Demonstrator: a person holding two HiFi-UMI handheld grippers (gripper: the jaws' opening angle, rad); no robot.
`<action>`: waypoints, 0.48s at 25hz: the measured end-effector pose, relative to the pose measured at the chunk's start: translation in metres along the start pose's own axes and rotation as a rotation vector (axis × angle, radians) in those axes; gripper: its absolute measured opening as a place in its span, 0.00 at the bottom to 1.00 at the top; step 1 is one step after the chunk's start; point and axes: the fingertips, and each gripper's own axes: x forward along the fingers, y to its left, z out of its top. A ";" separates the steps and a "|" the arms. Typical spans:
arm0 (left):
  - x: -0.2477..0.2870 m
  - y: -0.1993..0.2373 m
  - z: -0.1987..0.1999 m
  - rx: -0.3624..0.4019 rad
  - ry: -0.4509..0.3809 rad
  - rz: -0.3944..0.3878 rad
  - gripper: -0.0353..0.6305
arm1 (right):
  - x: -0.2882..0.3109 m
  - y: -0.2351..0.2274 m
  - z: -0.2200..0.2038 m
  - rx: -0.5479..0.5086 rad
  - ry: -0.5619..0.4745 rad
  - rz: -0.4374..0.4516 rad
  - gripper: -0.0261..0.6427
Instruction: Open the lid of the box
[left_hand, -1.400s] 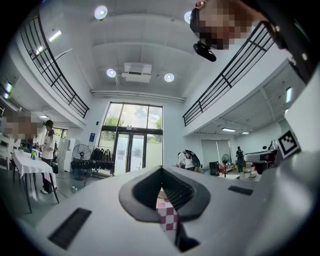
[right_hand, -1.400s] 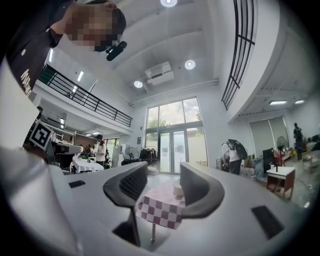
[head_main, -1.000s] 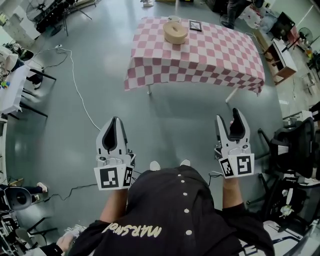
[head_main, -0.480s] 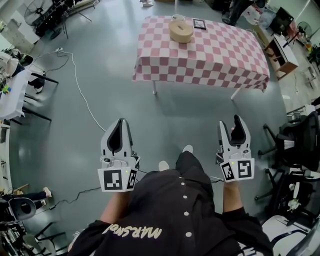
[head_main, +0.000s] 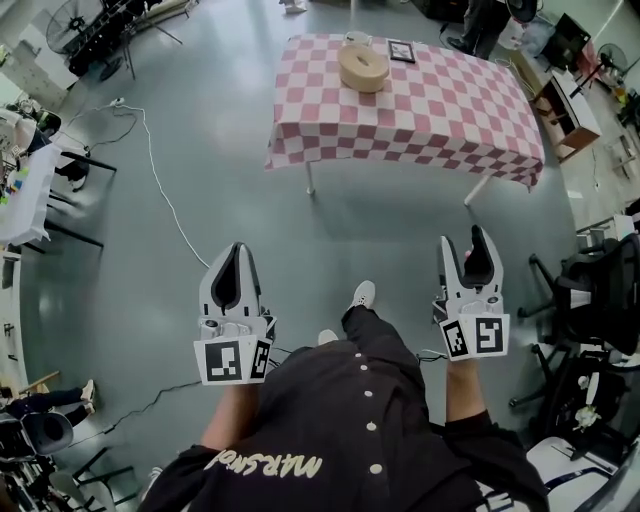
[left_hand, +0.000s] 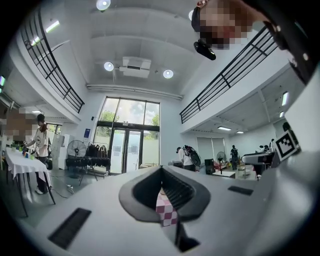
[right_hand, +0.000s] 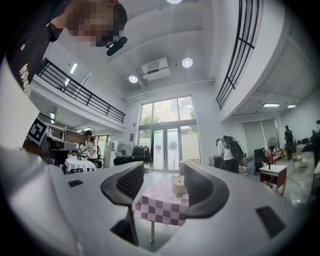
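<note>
A round tan box (head_main: 362, 67) with its lid on stands at the far end of a table with a pink-and-white checked cloth (head_main: 420, 110), well ahead of me across the grey floor. In the right gripper view the box (right_hand: 177, 185) and table (right_hand: 160, 210) show between the jaws, far off. My left gripper (head_main: 235, 250) is held low at the left, its tips together and nothing in them; a strip of the cloth (left_hand: 166, 210) shows through its slit. My right gripper (head_main: 466, 242) is held at the right, open and empty.
A small framed picture (head_main: 401, 50) and a white cup (head_main: 355, 38) sit by the box. A white cable (head_main: 160, 190) runs over the floor at left. Black chairs (head_main: 595, 290) crowd the right side, a wooden cabinet (head_main: 562, 112) stands beyond them, and a white-clothed table (head_main: 25, 170) is at left.
The person has stepped forward, one foot now ahead, and the table has shifted slightly right in view. Both grippers keep about the same place and the same jaw gaps.
</note>
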 end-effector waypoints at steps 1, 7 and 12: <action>0.008 0.001 0.001 0.003 -0.002 0.003 0.06 | 0.008 -0.003 0.001 0.004 -0.002 0.002 0.39; 0.061 0.002 0.007 0.014 -0.013 0.012 0.06 | 0.055 -0.022 0.006 -0.062 -0.003 0.029 0.39; 0.102 -0.001 0.003 0.008 -0.012 0.020 0.06 | 0.091 -0.042 0.004 -0.053 -0.003 0.038 0.39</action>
